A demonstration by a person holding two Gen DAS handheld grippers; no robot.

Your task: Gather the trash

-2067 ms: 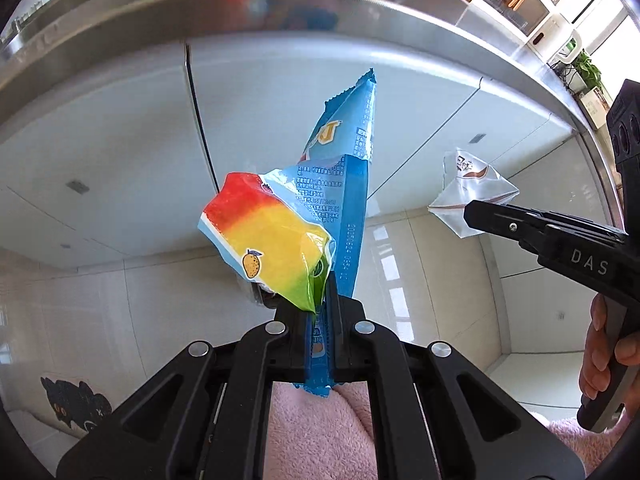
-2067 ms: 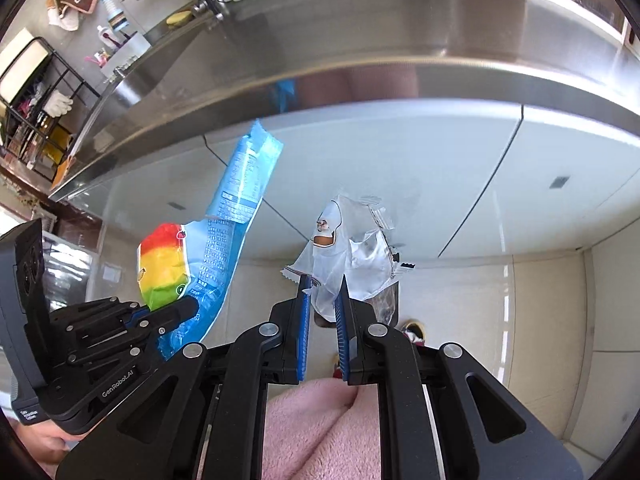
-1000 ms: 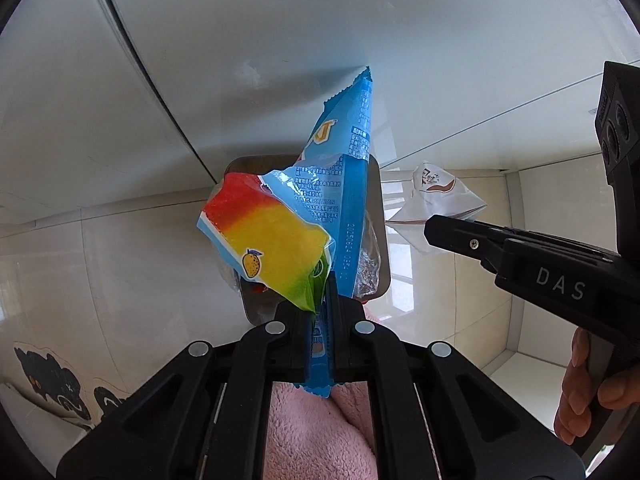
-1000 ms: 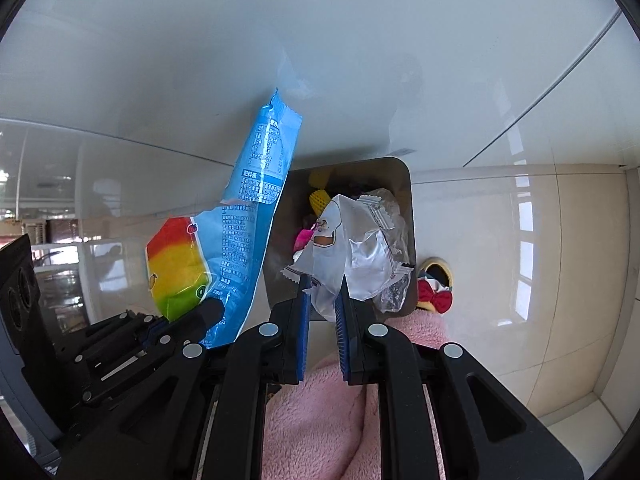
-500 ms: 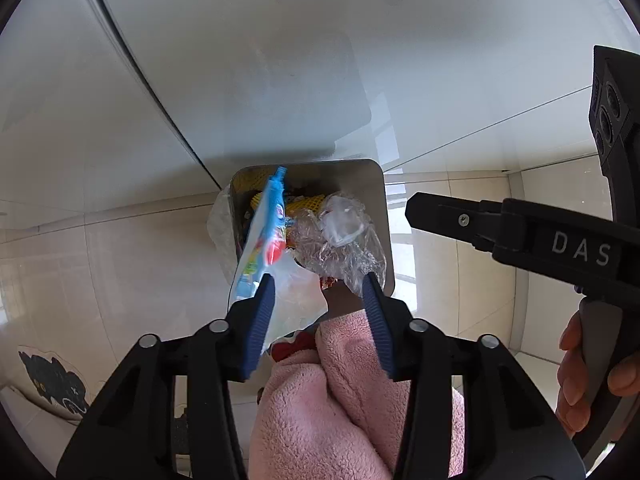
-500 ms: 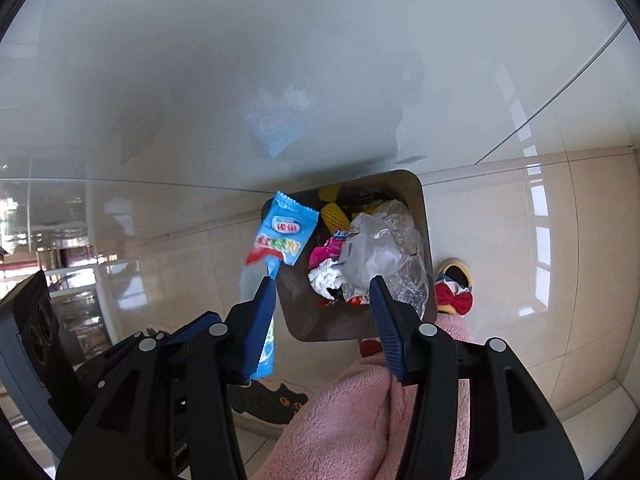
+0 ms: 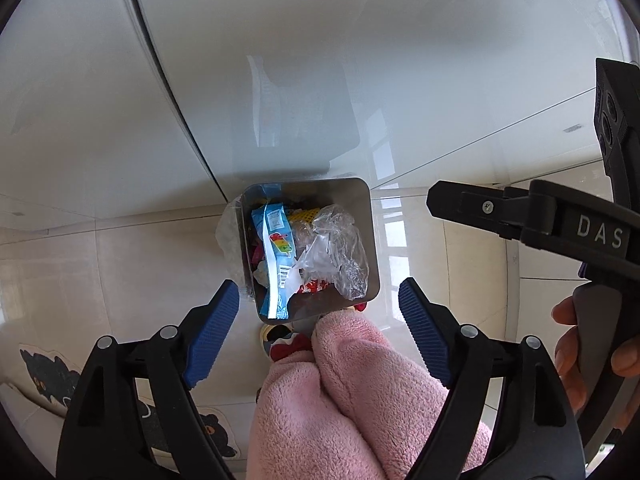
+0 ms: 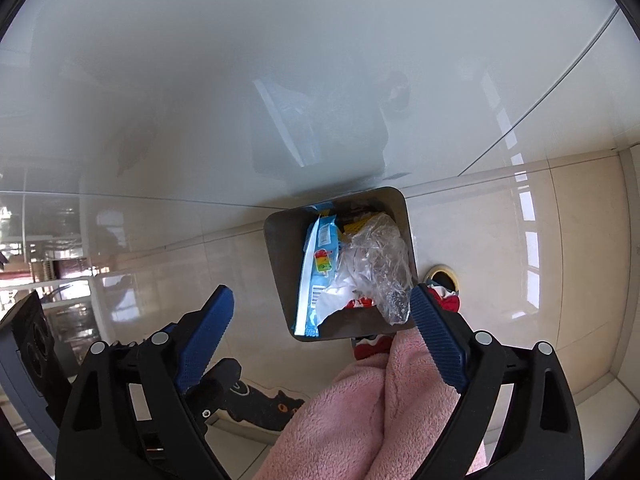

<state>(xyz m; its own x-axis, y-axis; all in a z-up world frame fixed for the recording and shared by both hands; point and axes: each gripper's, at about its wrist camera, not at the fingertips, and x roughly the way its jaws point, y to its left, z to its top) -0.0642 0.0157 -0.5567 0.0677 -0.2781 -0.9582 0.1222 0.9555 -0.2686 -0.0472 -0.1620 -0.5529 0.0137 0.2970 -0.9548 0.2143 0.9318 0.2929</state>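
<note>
Trash sits inside a grey square bin (image 7: 370, 216) on the tiled floor, seen from above in the left wrist view: a blue ice-lolly wrapper (image 7: 276, 256) with a rainbow-coloured lolly printed on it lies along the bin's left inner wall, and a crumpled clear plastic bag (image 7: 340, 252) fills the bin's right half, touching the wrapper. Yellow and red scraps show beneath them. The left claw (image 7: 319, 312) hangs over the near edge of the bin with its blue-padded jaws spread wide; they have just been opening, and nothing is between them, both pads clear of the bin's contents. Pink fleece clothing (image 7: 352, 400) of the person fills the space nearer the camera than the bin, and a patterned slipper peeks out at the bin's near rim. To the right of the bin the black body of the right claw (image 7: 520, 216) reaches in, with a hand (image 7: 592, 356) wrapped round its handle. In the right wrist view the same bin (image 8: 280, 264) stands against the foot of a glossy white cabinet (image 8: 280, 80); the wrapper (image 8: 320, 268) lies in its left half and the clear bag (image 8: 380, 260) in its right. The right claw (image 8: 322, 316) is also splayed apart over the bin's near edge, its jaws having just been opening, and holds nothing. The left claw (image 8: 208, 384) shows dark beyond the bin's near left corner.
</note>
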